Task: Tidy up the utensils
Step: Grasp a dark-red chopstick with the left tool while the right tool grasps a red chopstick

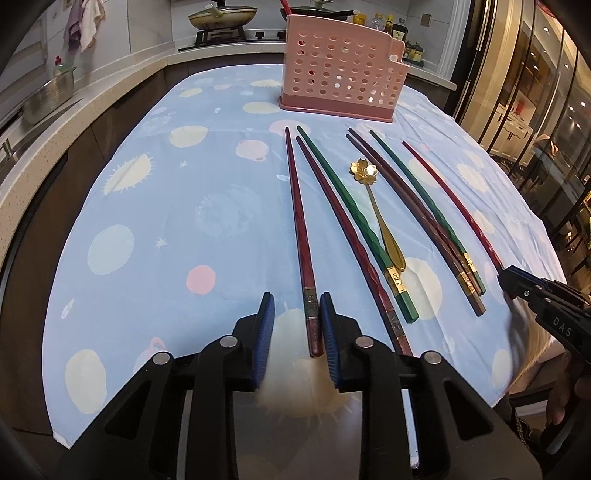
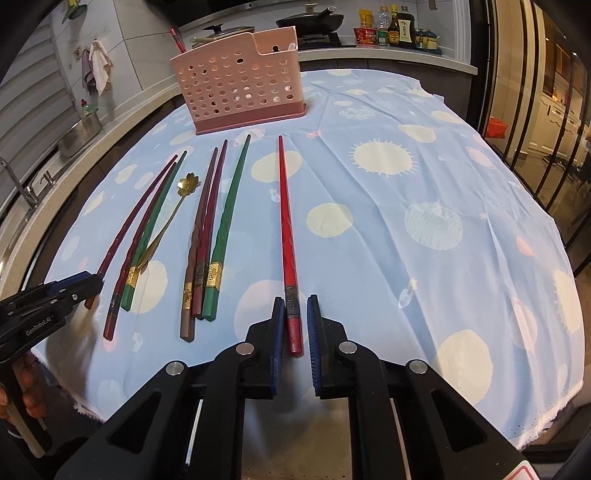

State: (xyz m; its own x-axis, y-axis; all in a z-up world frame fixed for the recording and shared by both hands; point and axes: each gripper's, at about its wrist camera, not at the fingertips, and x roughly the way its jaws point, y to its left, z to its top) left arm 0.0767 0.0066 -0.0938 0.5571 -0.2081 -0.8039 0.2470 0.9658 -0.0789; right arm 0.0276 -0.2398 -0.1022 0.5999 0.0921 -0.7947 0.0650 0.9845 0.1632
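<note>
A pink perforated utensil holder (image 1: pixel 340 70) (image 2: pixel 240 85) stands at the far end of the blue cloth. Several red, green and brown chopsticks and a gold flower spoon (image 1: pixel 376 206) (image 2: pixel 177 206) lie in a row before it. My left gripper (image 1: pixel 297 321) straddles the near end of the leftmost dark red chopstick (image 1: pixel 297 221). Its right pad is against the stick, its left pad stands clear, so it is open. My right gripper (image 2: pixel 295 321) is shut on the near end of the bright red chopstick (image 2: pixel 286 229), which lies on the cloth. Each gripper shows in the other's view: right gripper (image 1: pixel 508 284), left gripper (image 2: pixel 90 286).
The blue patterned cloth (image 2: pixel 406 166) covers the table, and its front edge runs just under both grippers. A counter with a stove and pans (image 1: pixel 221 16), sauce bottles (image 2: pixel 395 26) and a metal pot (image 1: pixel 48 96) rings the far side. A hand (image 2: pixel 29 387) holds the left gripper's handle.
</note>
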